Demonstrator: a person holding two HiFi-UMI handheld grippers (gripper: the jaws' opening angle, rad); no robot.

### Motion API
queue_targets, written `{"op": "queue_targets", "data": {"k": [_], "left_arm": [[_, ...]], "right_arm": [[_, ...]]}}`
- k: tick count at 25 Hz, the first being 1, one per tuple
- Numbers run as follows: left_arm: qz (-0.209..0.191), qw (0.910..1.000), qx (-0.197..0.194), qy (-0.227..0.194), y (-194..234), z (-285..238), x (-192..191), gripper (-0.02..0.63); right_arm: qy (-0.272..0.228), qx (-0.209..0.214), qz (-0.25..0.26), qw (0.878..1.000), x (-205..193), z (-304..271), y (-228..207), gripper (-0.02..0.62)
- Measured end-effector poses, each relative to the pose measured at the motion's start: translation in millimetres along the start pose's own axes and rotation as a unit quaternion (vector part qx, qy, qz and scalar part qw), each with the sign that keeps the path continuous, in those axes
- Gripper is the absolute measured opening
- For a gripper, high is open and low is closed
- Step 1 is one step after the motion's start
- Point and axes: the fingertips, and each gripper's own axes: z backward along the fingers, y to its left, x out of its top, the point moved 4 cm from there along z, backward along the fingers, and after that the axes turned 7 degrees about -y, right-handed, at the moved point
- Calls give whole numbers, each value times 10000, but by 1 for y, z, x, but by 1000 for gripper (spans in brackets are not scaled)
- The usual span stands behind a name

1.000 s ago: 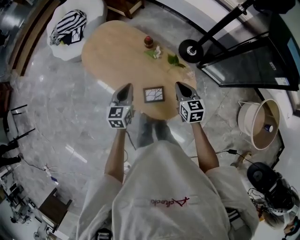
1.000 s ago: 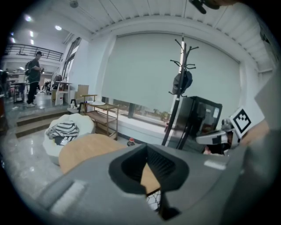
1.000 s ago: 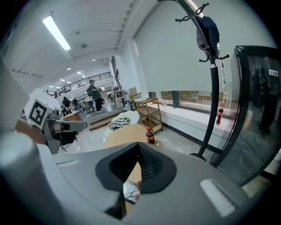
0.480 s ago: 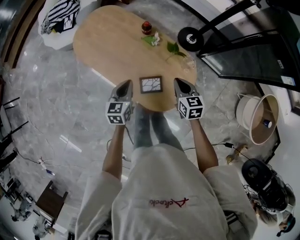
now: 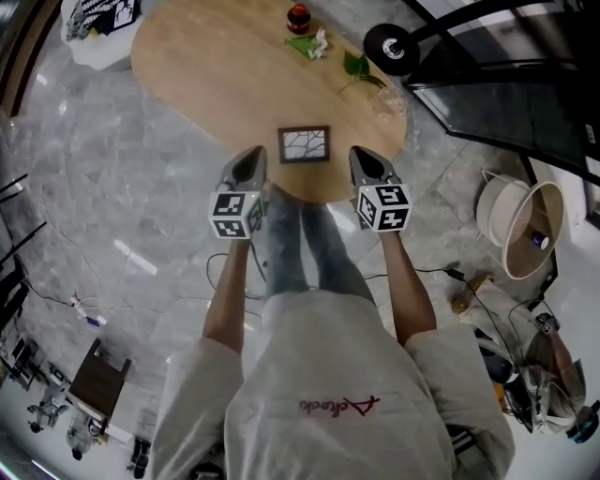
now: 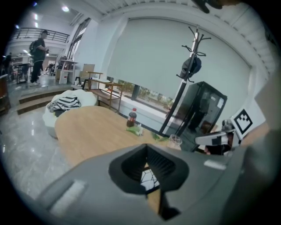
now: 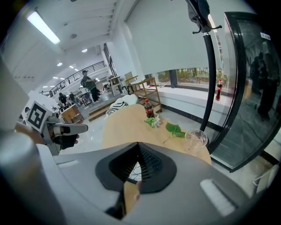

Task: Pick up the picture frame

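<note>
By the near edge of the wooden surface [image 5: 206, 84], the left hand-held gripper [image 5: 251, 159] and the right hand-held gripper [image 5: 365, 157] are each held out with jaws fully together and nothing gripped. Both point forward and down, set apart from each other. The picture frame [image 5: 304, 144] lies flat on the surface between their tips, touched by neither. It is a dark-edged rectangle holding a white panel crossed by dark lines, close to the near rim. In the left gripper view and the right gripper view, part of it shows through the hollow behind the closed tips. Farther across the surface, toward the right, are a clear cup [image 5: 389, 101], green leaves [image 5: 354, 66] and, near the far edge, a bottle [image 5: 298, 17] with a red cap. Grey marble floor [image 5: 112, 206] surrounds the surface, and the round black base of a coat stand [image 5: 392, 49] sits just beyond its right edge
</note>
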Motion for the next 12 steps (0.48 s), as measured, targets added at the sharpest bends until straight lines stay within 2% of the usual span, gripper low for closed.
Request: {"op": "queue_targets", "data": {"k": [12], "left_arm": [[275, 9985, -97, 457, 8, -21, -80, 2]], "right_arm": [[462, -5, -278, 9985, -79, -26, -6, 5]]}}
